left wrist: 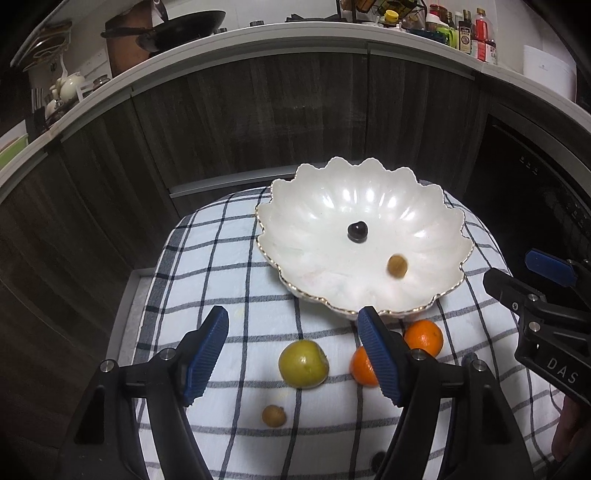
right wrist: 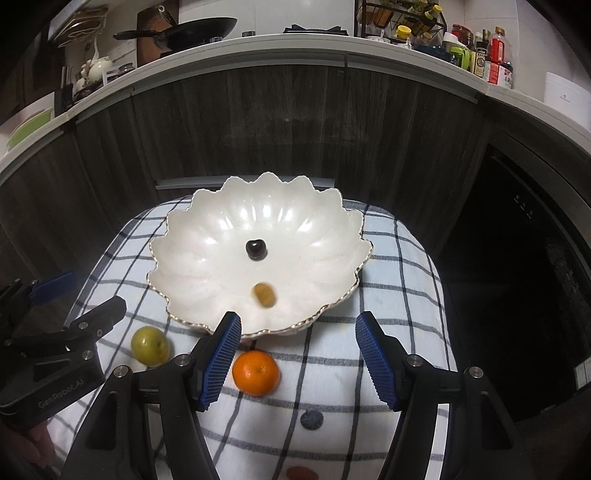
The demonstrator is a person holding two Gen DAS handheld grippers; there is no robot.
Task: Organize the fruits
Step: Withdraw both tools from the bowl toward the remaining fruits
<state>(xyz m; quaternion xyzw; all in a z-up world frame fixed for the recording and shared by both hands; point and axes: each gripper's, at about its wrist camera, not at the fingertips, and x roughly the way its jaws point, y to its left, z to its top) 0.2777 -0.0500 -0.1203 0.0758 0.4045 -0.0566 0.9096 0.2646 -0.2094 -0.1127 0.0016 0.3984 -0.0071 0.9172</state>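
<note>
A white scalloped bowl (left wrist: 314,221) (right wrist: 192,240) with a gold rim stands on a blue-checked cloth (left wrist: 207,288) (right wrist: 399,288). In it lie a dark cherry (left wrist: 357,232) (right wrist: 256,249) and a blurred small brown fruit (left wrist: 397,266) (right wrist: 263,294). In front of the bowl lie a green fruit (left wrist: 303,363) (right wrist: 150,346), an orange (left wrist: 424,336) (right wrist: 255,373), a second orange (left wrist: 357,365) half hidden by a finger, a small brown fruit (left wrist: 274,416) and a blueberry (right wrist: 311,420). My left gripper (left wrist: 291,312) hangs open above the green fruit, holding nothing. My right gripper (right wrist: 298,315) is open and empty over the bowl's near rim.
Dark wood cabinet fronts (left wrist: 258,122) rise behind the cloth. The counter above carries a wok (right wrist: 192,27) and bottles (right wrist: 495,55). A black appliance (right wrist: 517,277) stands to the right. A reddish fruit (right wrist: 302,472) lies at the cloth's near edge.
</note>
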